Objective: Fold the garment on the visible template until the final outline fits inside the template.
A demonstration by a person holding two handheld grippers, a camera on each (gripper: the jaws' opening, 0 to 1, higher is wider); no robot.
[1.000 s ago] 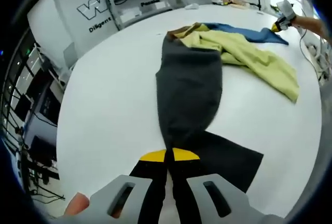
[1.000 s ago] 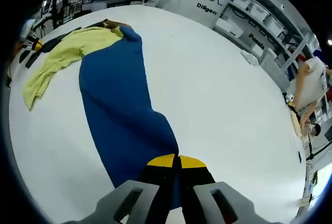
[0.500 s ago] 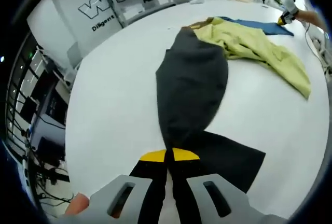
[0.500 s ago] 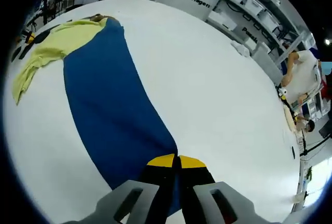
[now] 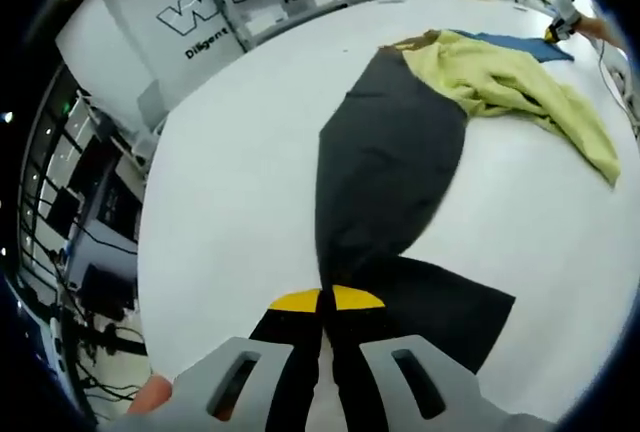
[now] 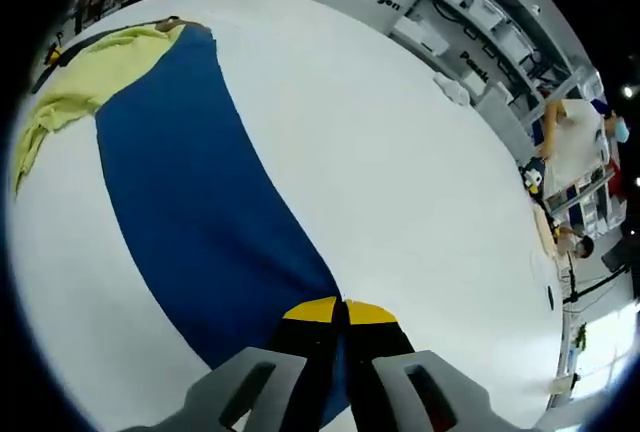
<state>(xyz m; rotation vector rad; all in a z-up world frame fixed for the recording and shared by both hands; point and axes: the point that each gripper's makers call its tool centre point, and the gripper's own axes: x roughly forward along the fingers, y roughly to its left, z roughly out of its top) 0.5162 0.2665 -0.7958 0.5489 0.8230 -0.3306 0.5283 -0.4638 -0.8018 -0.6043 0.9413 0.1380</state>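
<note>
Clearly mid-spread: left tool [image 5: 325, 310] pinched shut on the dark end of the garment [image 5: 385, 167], right tool [image 6: 343, 317] pinched shut on its blue end [image 6: 190, 187], cloth stretched across the white bench [image 6: 400, 172]; next, probably lowering flat, then folding.

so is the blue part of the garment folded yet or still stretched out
Stretched out: the blue panel runs flat in one long strip from the shut right gripper to the yellow part.

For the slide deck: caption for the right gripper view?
Right claw shut on blue fabric panel stretched across white table, yellow-green garment section beyond.
</note>
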